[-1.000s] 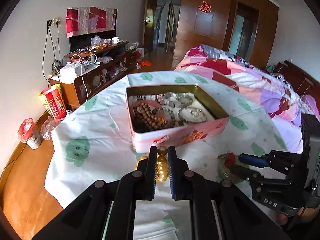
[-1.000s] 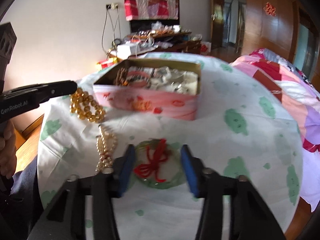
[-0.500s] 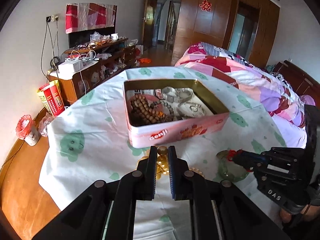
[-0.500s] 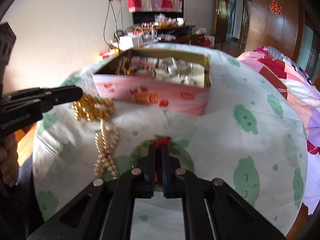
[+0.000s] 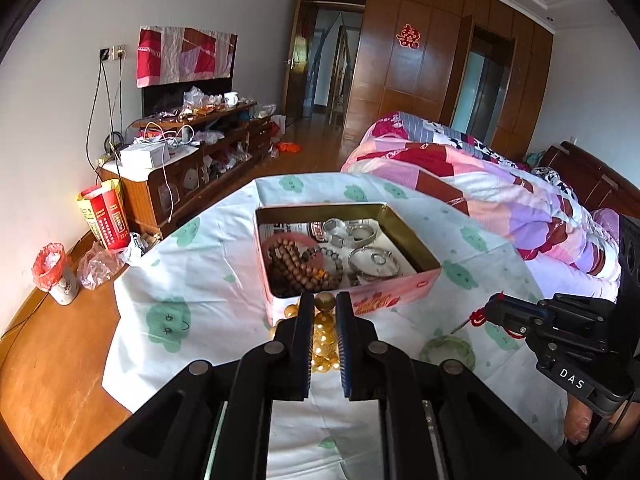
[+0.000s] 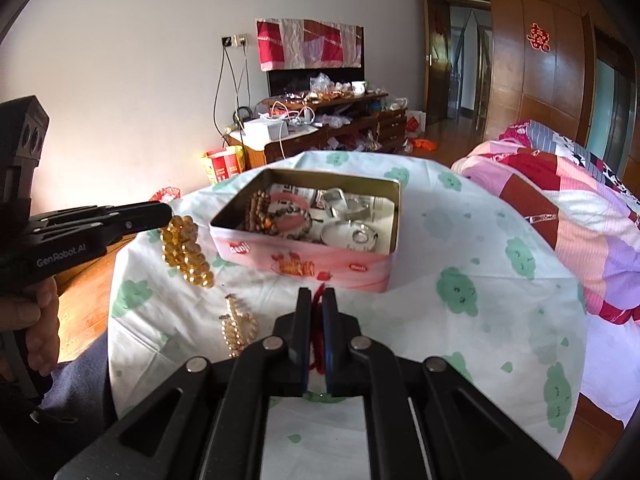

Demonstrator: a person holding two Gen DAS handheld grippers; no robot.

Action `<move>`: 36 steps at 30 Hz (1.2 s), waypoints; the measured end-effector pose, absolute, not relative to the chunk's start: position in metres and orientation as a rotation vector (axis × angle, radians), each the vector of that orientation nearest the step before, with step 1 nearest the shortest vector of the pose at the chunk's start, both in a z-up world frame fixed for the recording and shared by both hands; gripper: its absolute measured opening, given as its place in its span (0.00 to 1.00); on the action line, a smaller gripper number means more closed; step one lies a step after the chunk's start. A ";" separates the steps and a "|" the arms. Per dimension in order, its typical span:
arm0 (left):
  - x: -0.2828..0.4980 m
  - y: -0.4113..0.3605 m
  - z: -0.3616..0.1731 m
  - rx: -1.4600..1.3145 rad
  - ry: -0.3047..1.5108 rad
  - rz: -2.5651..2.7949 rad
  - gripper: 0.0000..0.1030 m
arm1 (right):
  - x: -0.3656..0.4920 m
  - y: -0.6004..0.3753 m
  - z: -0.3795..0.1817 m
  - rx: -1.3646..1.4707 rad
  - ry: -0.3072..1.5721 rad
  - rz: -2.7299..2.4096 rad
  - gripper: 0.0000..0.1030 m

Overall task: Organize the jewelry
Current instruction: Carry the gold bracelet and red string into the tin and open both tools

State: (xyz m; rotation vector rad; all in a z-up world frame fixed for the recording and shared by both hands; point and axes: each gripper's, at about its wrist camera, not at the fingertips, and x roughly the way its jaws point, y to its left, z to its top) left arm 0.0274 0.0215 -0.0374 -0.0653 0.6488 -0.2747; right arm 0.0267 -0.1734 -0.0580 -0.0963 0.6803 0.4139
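While the left gripper (image 5: 324,322) pinches a gold bead bracelet (image 6: 185,250) hanging above the surface (image 6: 460,240), the right gripper (image 6: 316,312) jaws press together on a red cord (image 6: 319,296), apparently lifting the green bangle (image 5: 450,352). A pink tin (image 6: 312,264) sits just beyond.

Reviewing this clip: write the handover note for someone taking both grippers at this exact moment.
Left gripper: shut on the amber bead bracelet, lifted off the cloth just left of the pink tin.
Right gripper: shut on the red cord of the green jade bangle, which hangs below it.
Already in the tin: wooden beads and silver bangles.
Left to do: drop both held pieces into the tin, then fetch the pearl strand lying on the tablecloth.
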 end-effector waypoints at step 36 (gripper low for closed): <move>0.015 0.012 -0.018 -0.022 0.528 -0.233 0.09 | 0.016 -0.193 -0.021 -0.036 0.537 0.422 0.07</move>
